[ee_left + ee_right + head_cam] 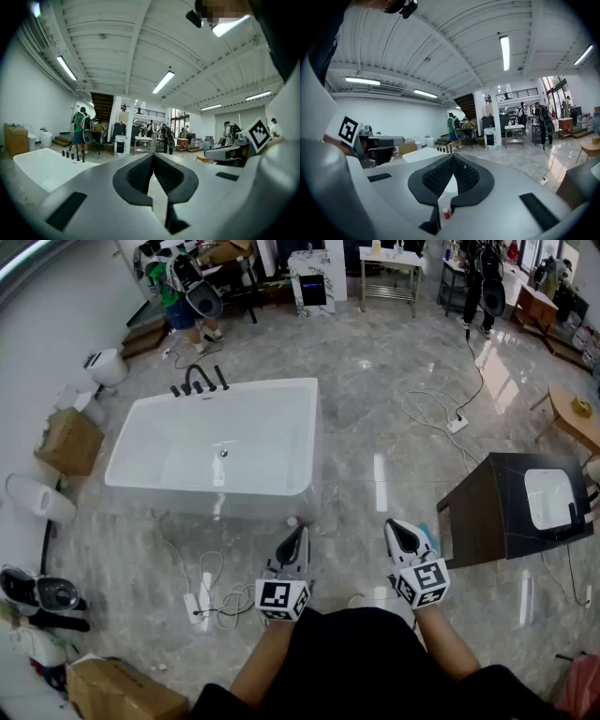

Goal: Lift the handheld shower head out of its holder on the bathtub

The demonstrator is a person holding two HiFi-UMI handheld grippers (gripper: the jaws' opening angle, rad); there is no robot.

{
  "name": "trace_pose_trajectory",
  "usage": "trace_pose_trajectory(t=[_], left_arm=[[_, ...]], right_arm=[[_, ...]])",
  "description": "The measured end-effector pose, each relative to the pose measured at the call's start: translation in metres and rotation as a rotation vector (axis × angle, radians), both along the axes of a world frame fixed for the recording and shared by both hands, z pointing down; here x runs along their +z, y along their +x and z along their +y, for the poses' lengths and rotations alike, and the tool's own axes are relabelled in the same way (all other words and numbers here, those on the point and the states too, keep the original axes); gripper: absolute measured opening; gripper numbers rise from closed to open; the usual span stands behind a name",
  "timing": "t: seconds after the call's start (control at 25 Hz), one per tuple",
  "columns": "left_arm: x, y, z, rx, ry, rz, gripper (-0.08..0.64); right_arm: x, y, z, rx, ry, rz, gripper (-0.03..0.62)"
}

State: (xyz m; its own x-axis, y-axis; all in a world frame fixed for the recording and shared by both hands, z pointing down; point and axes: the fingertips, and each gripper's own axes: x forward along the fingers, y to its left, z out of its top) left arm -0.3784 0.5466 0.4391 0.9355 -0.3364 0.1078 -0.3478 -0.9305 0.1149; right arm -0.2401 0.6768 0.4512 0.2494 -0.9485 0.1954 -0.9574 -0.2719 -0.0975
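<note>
A white bathtub (pixel 141 465) stands on the marble floor ahead of me. On its far rim sits a black tap set (pixel 199 381); the handheld shower head is among its upright pieces, too small to single out. My left gripper (pixel 298 532) and right gripper (pixel 398 529) hover side by side over the floor, short of the tub's near side, both shut and empty. In the left gripper view the jaws (pixel 153 155) meet, with the tub (pixel 33 168) and tap set (pixel 75 152) far off at left. The right gripper (pixel 453 158) points towards the tub (pixel 424 154).
A dark cabinet with a white basin (pixel 516 507) stands at right. A power strip and cables (pixel 202 601) lie on the floor at left. A small red-capped bottle (pixel 446 213) sits by the tub's base. Cardboard boxes (pixel 67 440) and toilets (pixel 37 498) line the left wall. People stand at the back (pixel 178 287).
</note>
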Motion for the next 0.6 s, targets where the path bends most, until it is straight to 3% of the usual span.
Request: trace_pose_trajectory(t=[0.2, 0.6], left_arm=[[0.0, 0.004, 0.007, -0.007, 0.0, 0.0, 0.003], [0.003, 0.005, 0.014, -0.012, -0.009, 0.01, 0.003]], right_arm=[[0.001, 0.008, 0.008, 0.007, 0.026, -0.036, -0.002], [-0.002, 0.005, 0.01, -0.037, 0.019, 0.005, -0.002]])
